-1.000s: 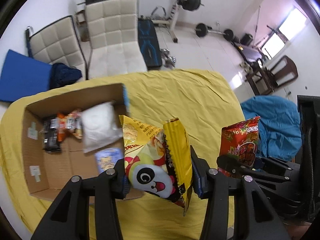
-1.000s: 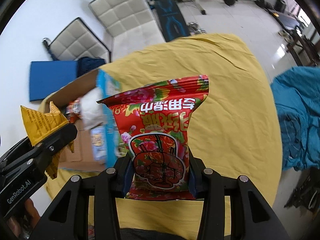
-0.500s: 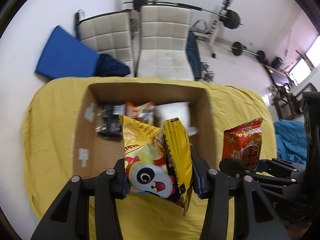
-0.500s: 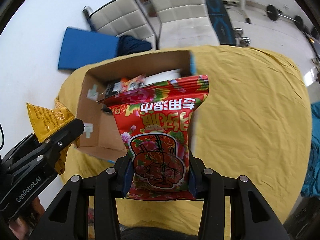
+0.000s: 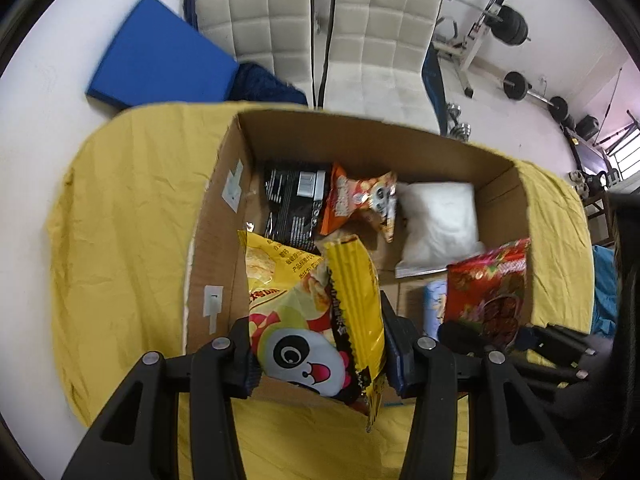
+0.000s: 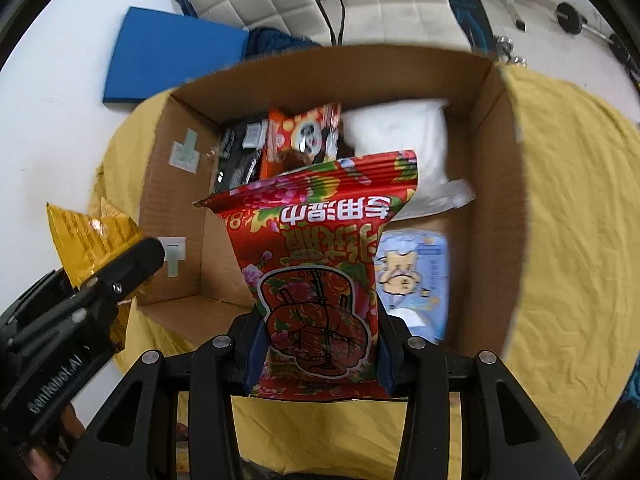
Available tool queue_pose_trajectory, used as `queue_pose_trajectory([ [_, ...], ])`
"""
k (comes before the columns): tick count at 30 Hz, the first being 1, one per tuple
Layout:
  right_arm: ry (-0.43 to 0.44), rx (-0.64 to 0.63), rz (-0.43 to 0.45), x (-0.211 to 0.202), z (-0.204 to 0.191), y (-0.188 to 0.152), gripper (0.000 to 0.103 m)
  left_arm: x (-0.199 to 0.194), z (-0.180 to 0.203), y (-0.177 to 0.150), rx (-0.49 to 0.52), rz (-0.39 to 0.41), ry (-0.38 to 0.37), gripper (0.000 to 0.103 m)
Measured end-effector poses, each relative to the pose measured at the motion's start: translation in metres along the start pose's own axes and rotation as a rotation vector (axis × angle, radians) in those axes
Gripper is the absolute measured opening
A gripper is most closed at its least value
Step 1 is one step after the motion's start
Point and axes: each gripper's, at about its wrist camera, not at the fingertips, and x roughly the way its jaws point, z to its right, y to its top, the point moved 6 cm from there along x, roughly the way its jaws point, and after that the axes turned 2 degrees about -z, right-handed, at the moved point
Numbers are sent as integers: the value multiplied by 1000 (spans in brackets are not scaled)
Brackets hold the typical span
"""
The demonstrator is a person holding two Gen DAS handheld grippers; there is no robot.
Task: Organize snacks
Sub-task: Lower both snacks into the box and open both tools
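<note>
My left gripper (image 5: 320,356) is shut on a yellow panda snack bag (image 5: 304,312), held above the near edge of an open cardboard box (image 5: 224,184). My right gripper (image 6: 316,348) is shut on a red flowered snack bag (image 6: 320,264), over the same box (image 6: 504,160). Inside the box lie a black packet (image 5: 292,204), an orange panda bag (image 5: 360,200), a white pouch (image 5: 440,224) and a light blue packet (image 6: 416,276). The red bag (image 5: 488,292) also shows in the left wrist view, at the box's right side.
The box rests on a table under a yellow cloth (image 5: 132,208). Two white padded chairs (image 5: 376,44) stand behind it, with a blue mat (image 5: 160,64) against the wall. Weights and a bench (image 5: 480,32) fill the far right.
Both grippers have swung left and closer, so the box has gone from the left of view to right under the two held bags. Both grips are unchanged.
</note>
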Motion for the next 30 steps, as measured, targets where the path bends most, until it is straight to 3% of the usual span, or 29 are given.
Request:
queue_pose_trajectory([
  [7, 16, 53, -70, 61, 3, 8, 46, 68, -16, 9, -23, -177, -72, 45],
  [15, 36, 87, -148, 104, 7, 13, 46, 125, -21, 10, -6, -314, -117, 46],
  [30, -3, 74, -217, 147, 6, 10, 51, 170, -23, -13, -4, -443, -145, 50],
])
